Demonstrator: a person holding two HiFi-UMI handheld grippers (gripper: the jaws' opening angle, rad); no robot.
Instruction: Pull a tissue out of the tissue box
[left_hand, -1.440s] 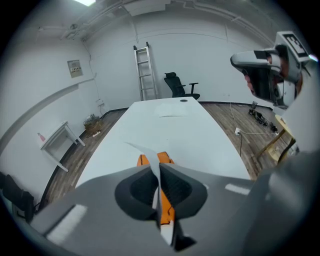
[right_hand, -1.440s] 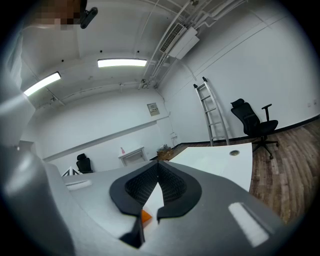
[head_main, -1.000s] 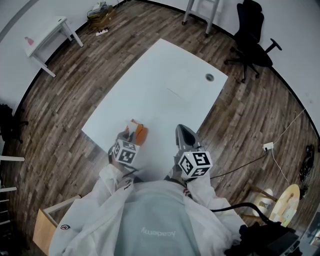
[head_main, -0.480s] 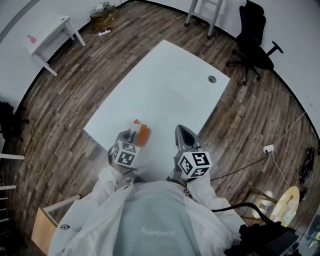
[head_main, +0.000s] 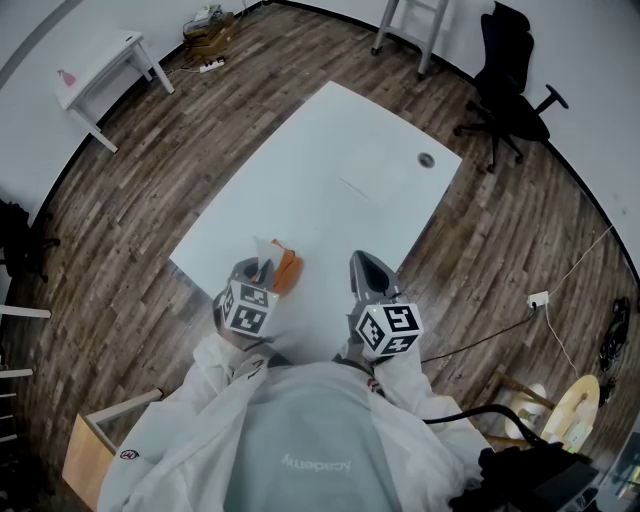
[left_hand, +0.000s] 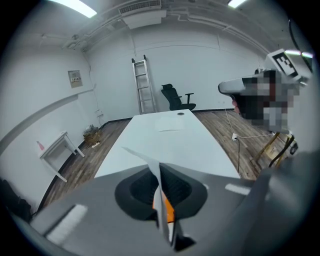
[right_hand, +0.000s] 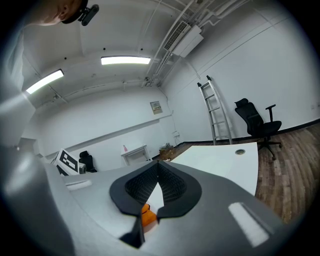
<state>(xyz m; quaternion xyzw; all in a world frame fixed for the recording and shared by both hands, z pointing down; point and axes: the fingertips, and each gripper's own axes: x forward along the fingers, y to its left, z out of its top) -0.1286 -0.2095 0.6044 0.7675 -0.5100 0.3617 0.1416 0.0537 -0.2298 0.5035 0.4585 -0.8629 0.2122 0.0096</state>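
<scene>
Rising from the top of the orange tissue box (head_main: 288, 270), the white tissue (head_main: 264, 248) now stands as a taller peak than it did a second ago, when only a small tuft showed above the box. The box itself lies where it did, on the near left part of the white tabletop (head_main: 340, 150), close to its near edge. The left hand-held gripper (head_main: 256, 272) is clamped on the sheet: in the left gripper view its pads are pressed together with the tissue running up between them and folding over their tips, and the orange of the box shows just below. It has lifted a little, drawing the sheet up with it. The pull therefore looks well under way but probably not finished, since the lower end of the tissue still seems to reach down to the box. The right hand-held gripper (head_main: 360, 262) has kept its place to the right of the box, apart from it, its tips together on nothing, so nothing steadies the box if the sheet snags.
</scene>
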